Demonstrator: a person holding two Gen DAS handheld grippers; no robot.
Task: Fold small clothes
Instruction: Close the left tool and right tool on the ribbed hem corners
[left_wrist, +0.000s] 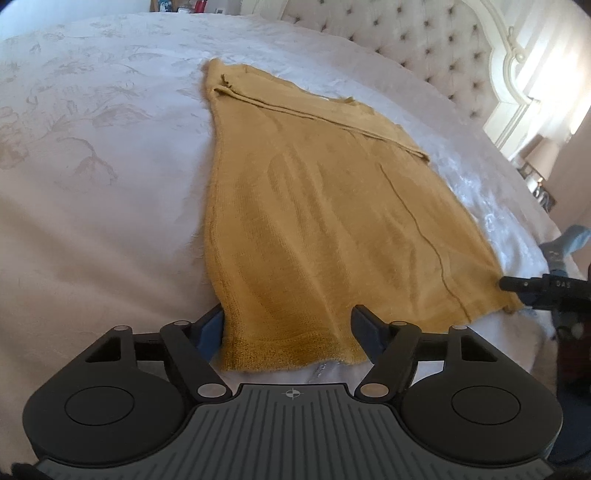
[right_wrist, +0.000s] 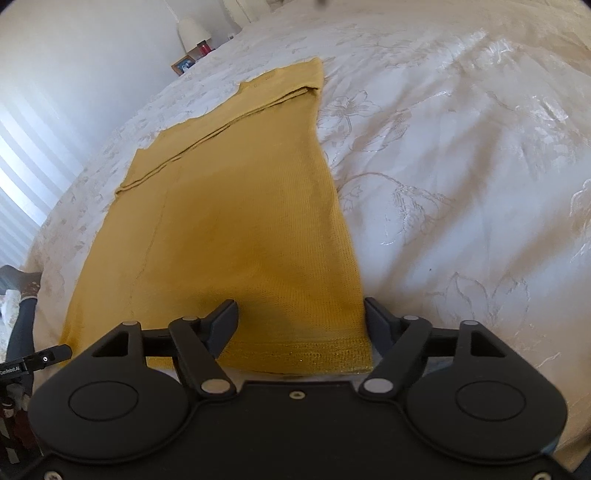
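Observation:
A mustard-yellow knitted top (left_wrist: 325, 206) lies flat on the white flowered bedspread (left_wrist: 92, 147), its hem nearest me and a folded band across its far end. My left gripper (left_wrist: 288, 325) stands open astride the hem's left corner: one finger is beside the cloth's edge, the other rests on the cloth. In the right wrist view the same top (right_wrist: 240, 221) fills the middle. My right gripper (right_wrist: 301, 314) is open over the hem's right corner, its left finger (right_wrist: 225, 314) on the knit. Each view shows the other gripper's black tip at the hem's far corner.
A tufted headboard (left_wrist: 424, 44) runs along the bed's far side. A lamp (right_wrist: 192, 29) and a small picture frame (right_wrist: 183, 64) stand on a bedside table. A person's socked foot (right_wrist: 22, 284) shows by the bed's edge. Open bedspread (right_wrist: 461, 166) lies on both sides.

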